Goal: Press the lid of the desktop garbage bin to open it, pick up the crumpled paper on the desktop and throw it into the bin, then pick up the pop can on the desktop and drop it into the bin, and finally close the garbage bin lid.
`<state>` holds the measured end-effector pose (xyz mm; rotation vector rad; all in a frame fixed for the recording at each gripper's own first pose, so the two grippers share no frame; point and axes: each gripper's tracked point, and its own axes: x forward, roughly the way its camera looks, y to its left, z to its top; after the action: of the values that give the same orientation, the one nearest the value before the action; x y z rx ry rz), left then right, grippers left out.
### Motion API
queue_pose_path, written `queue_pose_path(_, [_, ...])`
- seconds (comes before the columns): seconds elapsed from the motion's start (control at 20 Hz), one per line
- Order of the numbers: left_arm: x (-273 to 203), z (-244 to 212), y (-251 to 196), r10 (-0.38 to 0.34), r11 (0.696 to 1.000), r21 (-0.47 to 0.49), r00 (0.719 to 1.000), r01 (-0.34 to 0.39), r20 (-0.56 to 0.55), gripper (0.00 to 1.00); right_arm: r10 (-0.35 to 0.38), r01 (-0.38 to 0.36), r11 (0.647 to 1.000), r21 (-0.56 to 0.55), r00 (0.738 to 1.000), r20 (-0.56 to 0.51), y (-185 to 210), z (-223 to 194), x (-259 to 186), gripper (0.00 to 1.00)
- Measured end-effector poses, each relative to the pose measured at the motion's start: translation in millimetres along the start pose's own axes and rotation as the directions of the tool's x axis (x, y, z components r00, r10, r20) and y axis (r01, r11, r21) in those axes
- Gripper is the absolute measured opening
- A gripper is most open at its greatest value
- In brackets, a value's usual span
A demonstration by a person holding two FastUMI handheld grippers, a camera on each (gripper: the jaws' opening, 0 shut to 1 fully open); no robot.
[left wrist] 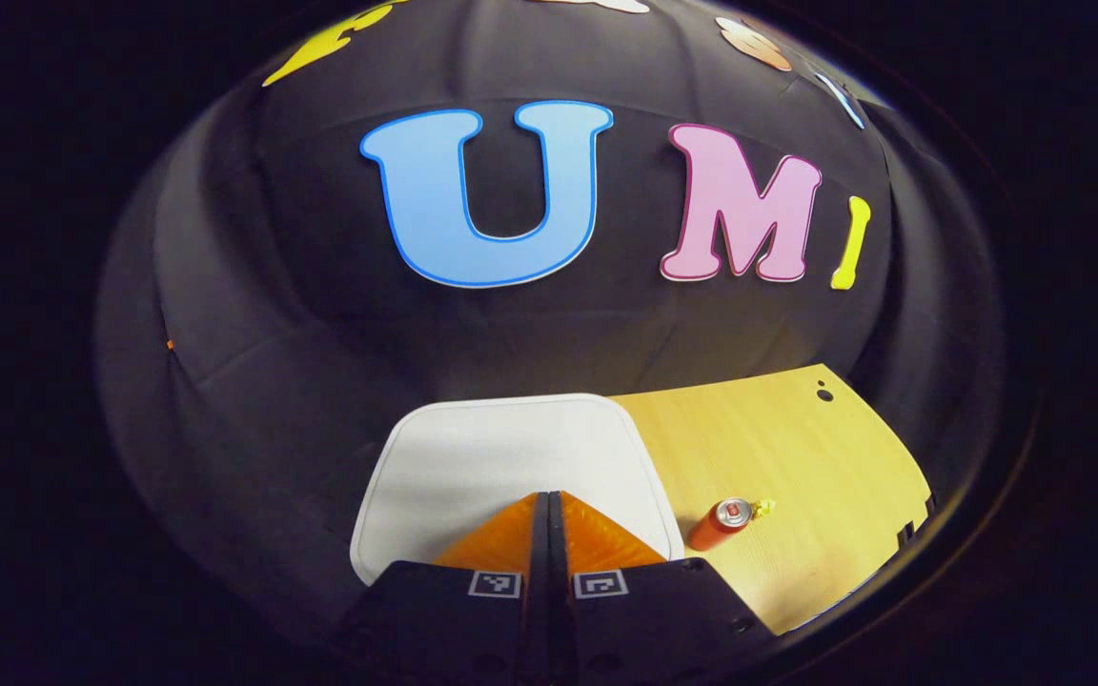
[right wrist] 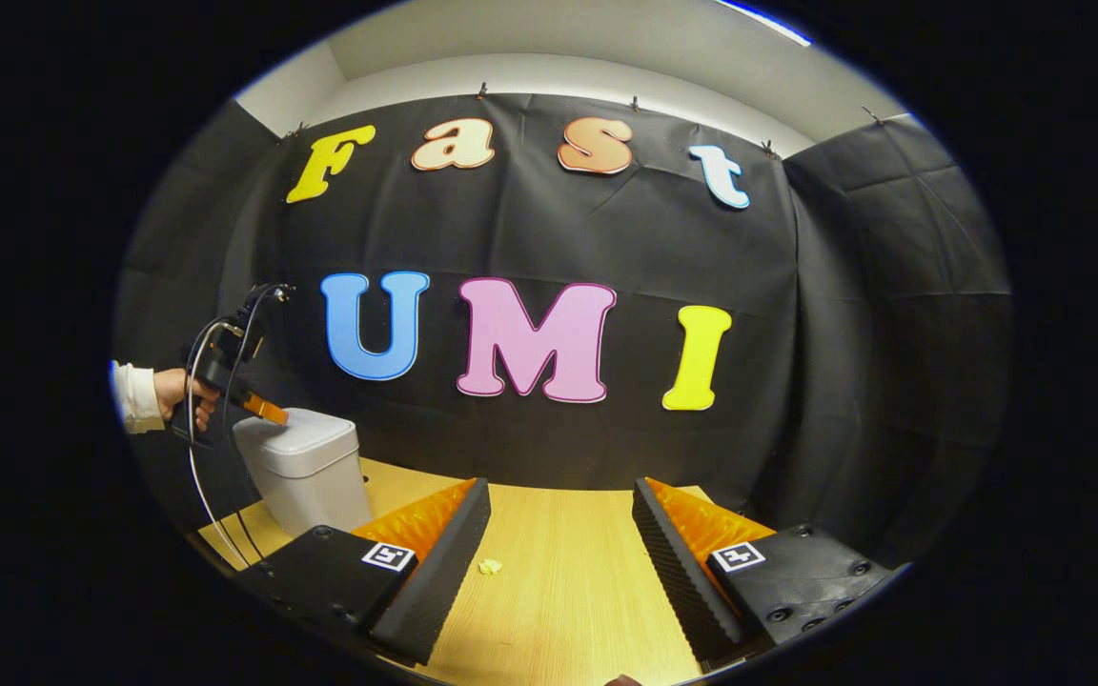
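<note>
My left gripper [left wrist: 549, 505] has its fingers pressed together, tips resting on or just above the flat white plastic lid [left wrist: 511, 457] of the small grey-white desktop bin [right wrist: 306, 476]; I cannot tell whether they touch. The lid looks stiff and smooth, so I judge a firm push near its middle will spring it. My right gripper [right wrist: 559, 562] hangs with fingers wide apart over the pale wooden desktop [right wrist: 568, 610], clamped on nothing. Just ahead of it lies the small yellowish crumpled paper [right wrist: 490, 566], light and soft, best pinched across its bulk. The orange pop can [left wrist: 719, 524] lies on its side beside the bin, light, slippery, easily dented; I would grip its middle. Nothing blocks either.
</note>
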<state>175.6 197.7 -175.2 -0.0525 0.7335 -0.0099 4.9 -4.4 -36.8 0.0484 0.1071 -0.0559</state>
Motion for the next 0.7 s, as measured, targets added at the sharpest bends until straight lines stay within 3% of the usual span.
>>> queue_pose_path(0.15, [8, -7, 6, 0.033, 0.999, -0.017, 0.999, -0.033, -0.032, 0.07, 0.001, -0.001, 1.0, 0.012, 1.0, -0.024, 2, -9, 4, 0.96])
queue_pose_path(0.3, [2, -13, 8, 0.068, 0.996, 0.052, 0.997, -0.067, -0.027, 0.07, 0.01, -0.01, 1.0, 0.002, 0.999, -0.033, 6, -14, 8, 0.96])
queue_pose_path(0.45, [0, -3, 6, 0.061, 0.998, 0.03, 0.998, -0.061, 0.02, 0.07, 0.014, -0.014, 1.0, 0.007, 0.999, -0.033, 8, -13, 13, 0.96])
queue_pose_path(0.7, [-5, 1, 10, 0.064, 0.994, 0.084, 0.998, -0.066, 0.023, 0.08, 0.009, -0.009, 1.0, 0.009, 1.0, -0.022, 9, -5, 22, 0.96])
